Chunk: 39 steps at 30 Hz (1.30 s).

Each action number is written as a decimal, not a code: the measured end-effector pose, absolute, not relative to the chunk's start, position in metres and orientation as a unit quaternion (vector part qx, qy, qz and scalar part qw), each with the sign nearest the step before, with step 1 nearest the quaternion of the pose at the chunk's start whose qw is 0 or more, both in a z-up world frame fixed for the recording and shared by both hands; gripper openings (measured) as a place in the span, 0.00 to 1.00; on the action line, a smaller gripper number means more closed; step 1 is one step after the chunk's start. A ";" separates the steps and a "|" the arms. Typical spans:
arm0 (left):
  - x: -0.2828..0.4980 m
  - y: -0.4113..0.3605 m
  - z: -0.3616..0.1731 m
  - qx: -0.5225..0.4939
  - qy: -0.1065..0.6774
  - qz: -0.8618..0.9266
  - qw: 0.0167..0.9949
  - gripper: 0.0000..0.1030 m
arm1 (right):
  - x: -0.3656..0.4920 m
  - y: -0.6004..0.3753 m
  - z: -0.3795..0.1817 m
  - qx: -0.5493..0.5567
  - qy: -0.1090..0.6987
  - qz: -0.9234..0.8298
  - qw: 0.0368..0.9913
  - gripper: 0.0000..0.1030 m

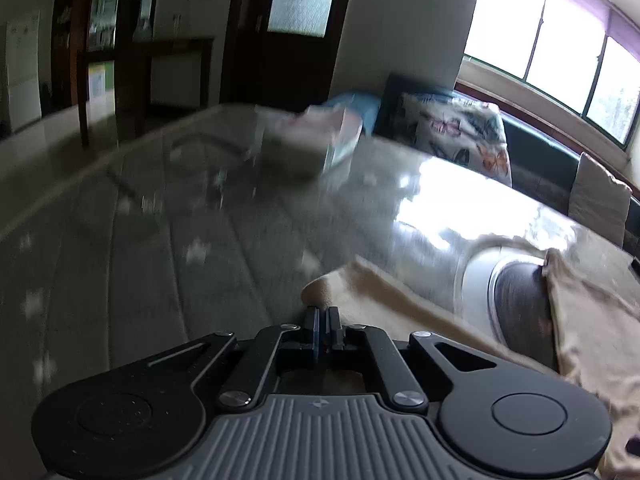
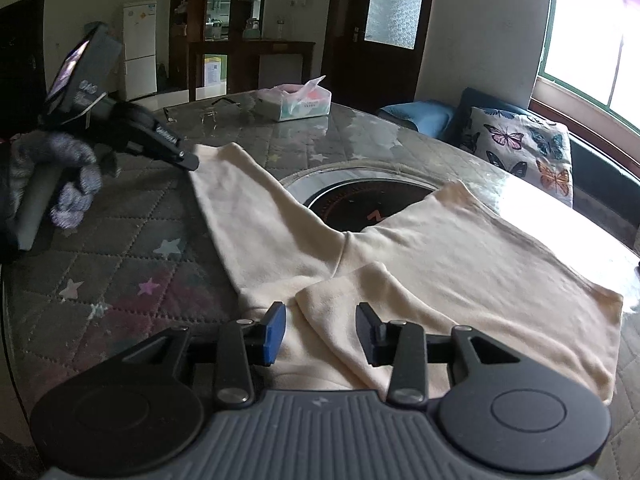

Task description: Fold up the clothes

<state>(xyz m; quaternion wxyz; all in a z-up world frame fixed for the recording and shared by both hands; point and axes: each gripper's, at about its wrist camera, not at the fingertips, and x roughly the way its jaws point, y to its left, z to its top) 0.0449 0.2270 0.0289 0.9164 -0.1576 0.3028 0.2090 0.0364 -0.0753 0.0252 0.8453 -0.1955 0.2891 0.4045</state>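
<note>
A cream long-sleeved garment (image 2: 460, 264) lies spread on the round table, one sleeve (image 2: 248, 216) stretched to the far left, the other sleeve (image 2: 344, 308) folded over the body. My right gripper (image 2: 322, 330) is open just above the folded sleeve's cuff. My left gripper (image 1: 324, 320) is shut on the far sleeve's cuff (image 1: 320, 292); in the right wrist view it (image 2: 190, 160) sits at that sleeve's end, held by a gloved hand (image 2: 72, 180). The left wrist view is motion-blurred.
The table (image 2: 120, 264) has a star-patterned quilted cover and a round cooktop inset (image 2: 360, 200) partly under the garment. A tissue box (image 2: 296, 104) and glasses (image 2: 216, 110) lie at the far side. A sofa with butterfly cushion (image 2: 524, 148) stands to the right.
</note>
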 end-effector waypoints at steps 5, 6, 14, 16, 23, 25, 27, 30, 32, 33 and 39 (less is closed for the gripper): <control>0.059 0.217 0.065 -0.126 0.263 0.188 0.938 0.03 | 0.035 -0.068 0.021 -0.199 0.292 0.414 0.839 0.38; 0.061 0.213 0.072 -0.119 0.257 0.182 0.942 0.03 | 0.034 -0.065 0.018 -0.204 0.295 0.415 0.836 0.38; 0.056 0.169 0.117 -0.095 0.206 0.114 0.967 0.03 | 0.034 -0.062 0.014 -0.202 0.297 0.416 0.835 0.38; 0.053 0.151 0.128 -0.087 0.195 0.088 0.973 0.03 | 0.033 -0.065 0.017 -0.198 0.296 0.416 0.837 0.38; 0.048 0.077 0.156 -0.046 0.170 -0.014 0.984 0.02 | 0.040 -0.109 0.043 -0.161 0.287 0.384 0.863 0.38; 0.048 0.051 0.158 -0.030 0.168 -0.050 0.984 0.03 | 0.043 -0.127 0.047 -0.150 0.287 0.364 0.873 0.38; 0.050 0.026 0.156 -0.013 0.170 -0.085 0.982 0.02 | 0.047 -0.149 0.050 -0.137 0.288 0.340 0.885 0.38; 0.056 -0.009 0.148 0.008 0.183 -0.131 0.974 0.03 | 0.050 -0.181 0.054 -0.120 0.294 0.308 0.897 0.38; 0.062 -0.031 0.139 0.019 0.197 -0.167 0.966 0.03 | 0.051 -0.199 0.054 -0.114 0.296 0.289 0.903 0.38; 0.064 -0.041 0.134 0.025 0.205 -0.176 0.962 0.03 | 0.050 -0.208 0.053 -0.110 0.297 0.279 0.907 0.38; 0.065 -0.089 0.089 0.051 0.264 -0.240 0.933 0.08 | 0.052 -0.248 0.044 -0.075 0.315 0.240 0.915 0.38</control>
